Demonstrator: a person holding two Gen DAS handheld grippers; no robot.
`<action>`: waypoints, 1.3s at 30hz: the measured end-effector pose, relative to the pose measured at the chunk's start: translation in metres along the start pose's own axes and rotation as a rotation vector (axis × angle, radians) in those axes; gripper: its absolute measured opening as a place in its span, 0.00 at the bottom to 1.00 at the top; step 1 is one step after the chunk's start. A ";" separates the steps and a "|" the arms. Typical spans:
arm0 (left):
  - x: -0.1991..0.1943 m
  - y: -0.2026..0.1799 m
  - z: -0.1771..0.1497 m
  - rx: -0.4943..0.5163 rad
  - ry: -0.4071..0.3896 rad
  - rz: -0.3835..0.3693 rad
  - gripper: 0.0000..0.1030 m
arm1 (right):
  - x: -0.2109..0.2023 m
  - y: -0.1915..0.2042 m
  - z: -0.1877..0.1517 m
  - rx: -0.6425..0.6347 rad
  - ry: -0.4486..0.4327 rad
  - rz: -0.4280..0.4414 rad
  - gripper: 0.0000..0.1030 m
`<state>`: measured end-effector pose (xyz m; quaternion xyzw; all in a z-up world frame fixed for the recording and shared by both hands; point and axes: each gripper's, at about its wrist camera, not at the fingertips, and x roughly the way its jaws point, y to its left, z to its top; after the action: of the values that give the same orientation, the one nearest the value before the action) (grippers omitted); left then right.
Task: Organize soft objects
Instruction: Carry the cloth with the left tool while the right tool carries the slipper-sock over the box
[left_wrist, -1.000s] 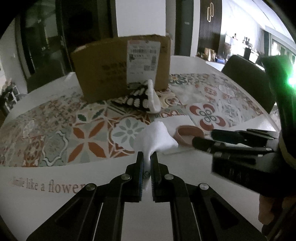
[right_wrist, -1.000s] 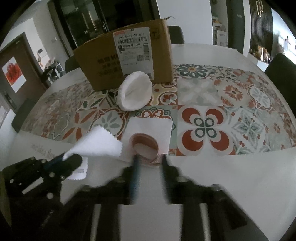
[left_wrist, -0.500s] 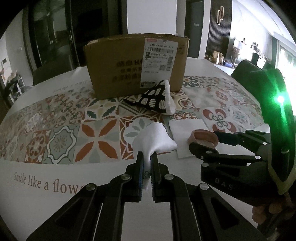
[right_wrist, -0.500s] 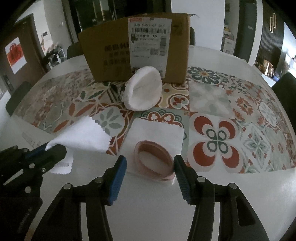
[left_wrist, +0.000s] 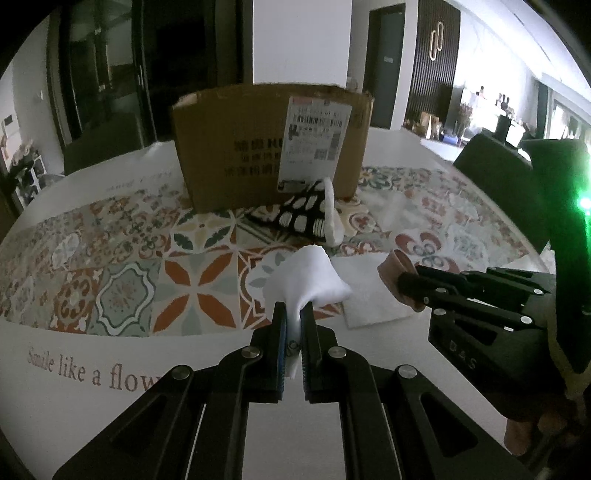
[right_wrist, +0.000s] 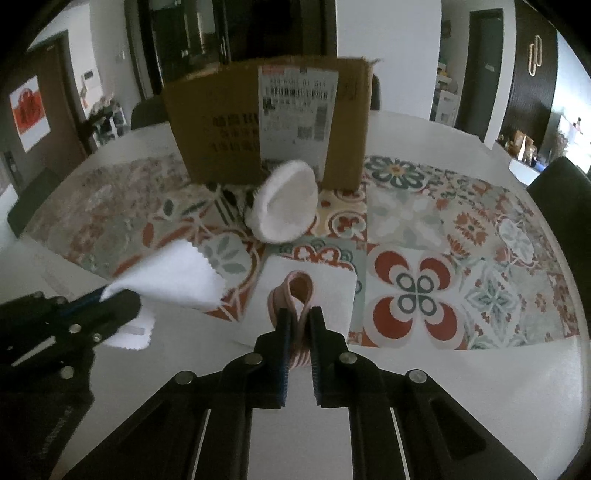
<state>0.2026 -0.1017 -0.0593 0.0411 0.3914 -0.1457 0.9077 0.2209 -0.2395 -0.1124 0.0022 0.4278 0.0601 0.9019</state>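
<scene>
While left gripper (left_wrist: 292, 321) jaws pinch a white cloth (left_wrist: 306, 280) with a zigzag edge, lifted over the table (right_wrist: 461, 387), right gripper (right_wrist: 300, 325) jaws squeeze a pink band (right_wrist: 293, 295) flat, over a white square sheet (right_wrist: 332, 284). Patterned tile mat (right_wrist: 424, 221), cardboard box (right_wrist: 221, 129) behind, fleece-lined slipper (right_wrist: 284, 199) against it. Room dim.

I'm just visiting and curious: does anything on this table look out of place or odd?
Nothing looks spilled or broken. The oddest thing is the pink band: the right tongs pinch it flat, so its loop stands upright over the white sheet. A slipper also lies tipped on its side against the cardboard box.
</scene>
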 end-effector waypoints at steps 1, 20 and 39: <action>-0.003 0.000 0.002 -0.002 -0.007 -0.004 0.09 | -0.005 0.001 0.001 0.007 -0.010 0.006 0.11; -0.070 0.018 0.063 0.022 -0.180 0.012 0.09 | -0.080 0.025 0.055 0.045 -0.215 0.029 0.11; -0.075 0.046 0.130 0.003 -0.264 0.008 0.09 | -0.112 0.043 0.126 0.010 -0.367 0.011 0.11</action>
<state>0.2578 -0.0653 0.0825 0.0246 0.2679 -0.1469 0.9519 0.2432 -0.2033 0.0565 0.0200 0.2564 0.0616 0.9644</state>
